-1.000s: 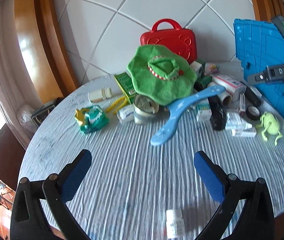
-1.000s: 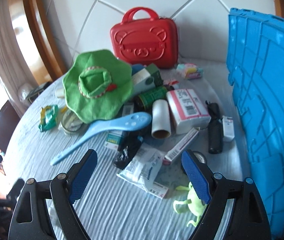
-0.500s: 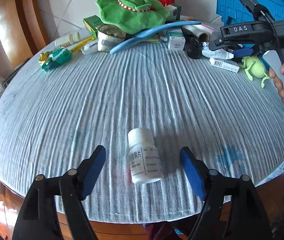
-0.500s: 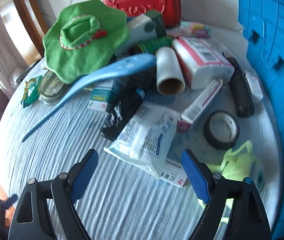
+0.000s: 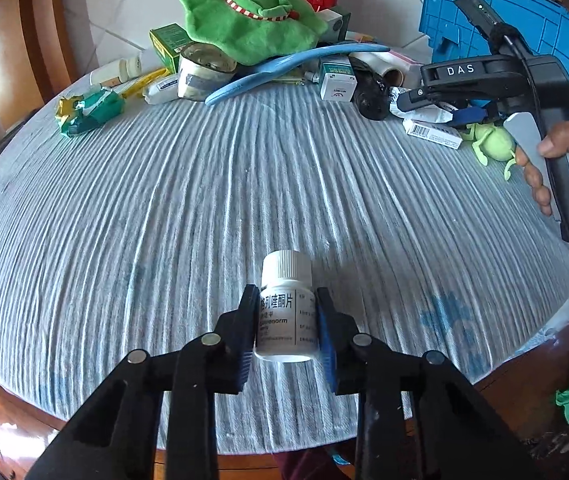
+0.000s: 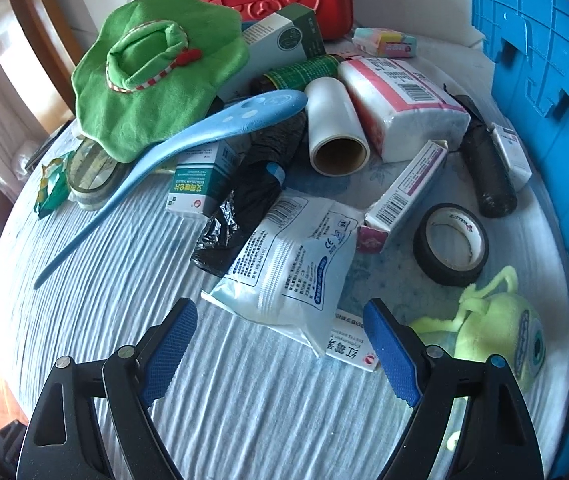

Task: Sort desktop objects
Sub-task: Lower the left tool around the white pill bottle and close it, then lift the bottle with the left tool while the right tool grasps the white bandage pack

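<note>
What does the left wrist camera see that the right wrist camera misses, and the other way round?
Only the left wrist view shows the left gripper shut on a white pill bottle, and a hand holding the other tool. Only the right wrist view shows the open right gripper, the black tape roll and the white packet. Both show the green hat and the blue crate.

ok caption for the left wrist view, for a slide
Left tongs shut on a white pill bottle lying on the striped tablecloth, clutter piled at the far edge.
</note>
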The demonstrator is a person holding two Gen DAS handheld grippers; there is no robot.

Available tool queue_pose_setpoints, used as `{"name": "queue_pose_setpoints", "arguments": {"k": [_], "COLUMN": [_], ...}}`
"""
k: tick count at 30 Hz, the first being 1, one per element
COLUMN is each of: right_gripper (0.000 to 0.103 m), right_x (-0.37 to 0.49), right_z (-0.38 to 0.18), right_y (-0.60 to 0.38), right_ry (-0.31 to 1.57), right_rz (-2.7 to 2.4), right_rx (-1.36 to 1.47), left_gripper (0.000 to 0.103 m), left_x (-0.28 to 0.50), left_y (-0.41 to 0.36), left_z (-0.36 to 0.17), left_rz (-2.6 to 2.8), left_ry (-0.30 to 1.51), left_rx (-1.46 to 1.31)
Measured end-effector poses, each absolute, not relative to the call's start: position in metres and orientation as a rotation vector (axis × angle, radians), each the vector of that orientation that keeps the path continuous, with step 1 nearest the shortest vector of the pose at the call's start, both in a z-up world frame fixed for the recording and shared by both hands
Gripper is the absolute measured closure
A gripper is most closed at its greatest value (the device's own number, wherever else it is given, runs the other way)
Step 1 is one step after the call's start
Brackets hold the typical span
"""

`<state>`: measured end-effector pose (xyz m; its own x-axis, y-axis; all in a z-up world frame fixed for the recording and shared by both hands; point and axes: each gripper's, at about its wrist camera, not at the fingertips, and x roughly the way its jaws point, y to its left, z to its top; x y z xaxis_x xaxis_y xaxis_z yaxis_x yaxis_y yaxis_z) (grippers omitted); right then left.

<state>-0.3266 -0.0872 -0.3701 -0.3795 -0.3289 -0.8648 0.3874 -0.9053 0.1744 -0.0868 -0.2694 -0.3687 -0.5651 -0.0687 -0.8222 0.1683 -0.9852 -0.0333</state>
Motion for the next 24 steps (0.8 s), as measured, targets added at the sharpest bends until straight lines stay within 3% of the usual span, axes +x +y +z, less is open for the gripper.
{"name": "queue_pose_setpoints", "arguments": {"k": [14, 20, 22, 24], "right_gripper": [0.024, 0.023, 0.028, 0.041], "right_x": [-0.36, -0.373, -0.383, -0.39], "right_z": [-0.374, -0.371, -0.374, -0.38], "right_y": [-0.096, -0.084, -0.081, -0.08], "right_ry": [-0.056, -0.239, -0.297, -0.318], "right_rz": [-2.345, -2.309, -2.29, -2.276], "right_rx": [1.474, 1.491, 1.514, 1.543], "left_gripper": [0.075, 0.075, 0.075, 0.075], "left_x": [-0.135, -0.136, -0.137, -0.137], "left_y": [-0.276, -0.275, -0.275, -0.275], "left_z": [-0.371, -0.371, -0.371, -0.371], "left_rz": [-2.723, -2.732, -2.735, -2.738], "left_ry": [0.123, 0.113, 0.111, 0.11], "left_rx": [1.391, 1.396, 1.398, 1.4]}}
